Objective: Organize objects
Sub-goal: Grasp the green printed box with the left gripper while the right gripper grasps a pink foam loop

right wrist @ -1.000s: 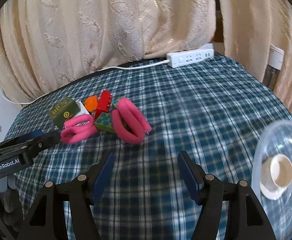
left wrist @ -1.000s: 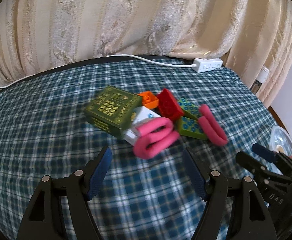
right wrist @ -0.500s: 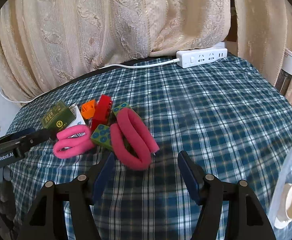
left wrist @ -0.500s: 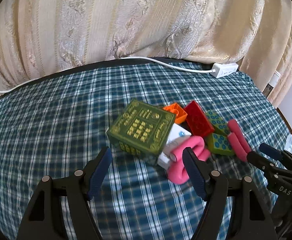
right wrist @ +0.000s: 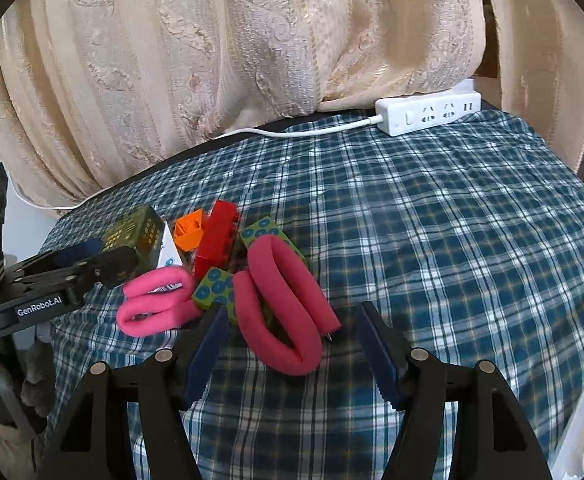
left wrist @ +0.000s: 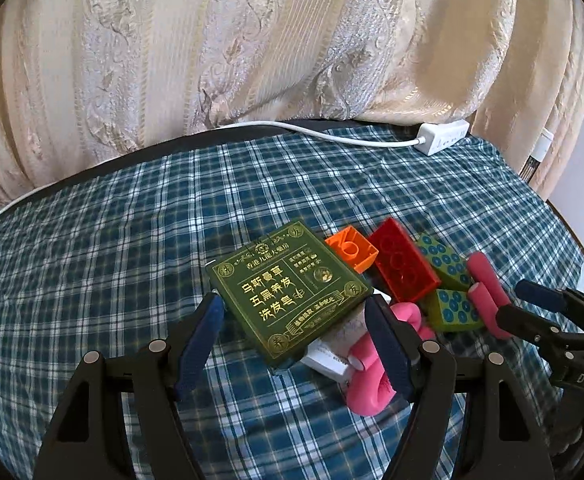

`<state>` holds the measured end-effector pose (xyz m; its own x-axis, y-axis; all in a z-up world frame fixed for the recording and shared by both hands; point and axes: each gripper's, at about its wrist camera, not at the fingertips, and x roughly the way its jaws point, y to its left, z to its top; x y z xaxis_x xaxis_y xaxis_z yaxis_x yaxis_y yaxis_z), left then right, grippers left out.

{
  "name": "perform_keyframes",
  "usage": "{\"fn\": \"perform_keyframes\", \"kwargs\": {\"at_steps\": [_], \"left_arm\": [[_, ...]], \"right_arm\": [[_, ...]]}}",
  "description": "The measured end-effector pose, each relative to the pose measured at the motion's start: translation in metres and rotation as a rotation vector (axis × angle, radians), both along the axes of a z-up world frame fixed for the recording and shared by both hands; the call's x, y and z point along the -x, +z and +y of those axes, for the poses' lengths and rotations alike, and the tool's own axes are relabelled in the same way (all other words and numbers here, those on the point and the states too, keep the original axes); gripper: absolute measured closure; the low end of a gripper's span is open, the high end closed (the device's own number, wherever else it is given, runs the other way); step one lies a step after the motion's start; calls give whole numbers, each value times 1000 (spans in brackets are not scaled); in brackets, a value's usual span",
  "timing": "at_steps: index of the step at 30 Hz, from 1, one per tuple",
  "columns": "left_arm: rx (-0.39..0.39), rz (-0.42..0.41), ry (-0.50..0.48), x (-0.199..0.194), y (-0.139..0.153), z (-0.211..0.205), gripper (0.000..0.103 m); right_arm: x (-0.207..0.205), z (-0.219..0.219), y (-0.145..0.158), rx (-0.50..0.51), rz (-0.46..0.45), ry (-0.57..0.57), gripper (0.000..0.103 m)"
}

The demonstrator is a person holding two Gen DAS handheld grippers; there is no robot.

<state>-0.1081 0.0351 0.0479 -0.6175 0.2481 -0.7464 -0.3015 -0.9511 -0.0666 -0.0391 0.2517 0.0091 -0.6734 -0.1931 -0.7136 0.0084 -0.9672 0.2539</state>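
Nothing looks sorted yet: green box (left wrist: pixel 290 294), orange brick (left wrist: pixel 351 249), red brick (left wrist: pixel 405 263) and pink foam rollers (right wrist: pixel 282 304) all lie heaped mid-desk (left wrist: pixel 92 272). Left gripper (left wrist: pixel 293 338) straddles the box, right gripper (right wrist: pixel 290 340) a roller, fingers wide, gripping nothing.

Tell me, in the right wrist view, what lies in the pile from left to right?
Green box → small pink foam loop → orange brick → red brick → big pink foam loop.
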Motion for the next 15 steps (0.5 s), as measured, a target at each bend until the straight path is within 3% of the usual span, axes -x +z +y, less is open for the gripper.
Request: {"fn": "perform_keyframes", "kwargs": {"at_steps": [10, 15], "left_arm": [[-58, 1, -17, 3, 4, -12, 29], [-51, 12, -24, 8, 6, -12, 29]], "right_arm": [[13, -9, -7, -11, -13, 45, 33], [14, -12, -10, -20, -7, 54, 33]]}}
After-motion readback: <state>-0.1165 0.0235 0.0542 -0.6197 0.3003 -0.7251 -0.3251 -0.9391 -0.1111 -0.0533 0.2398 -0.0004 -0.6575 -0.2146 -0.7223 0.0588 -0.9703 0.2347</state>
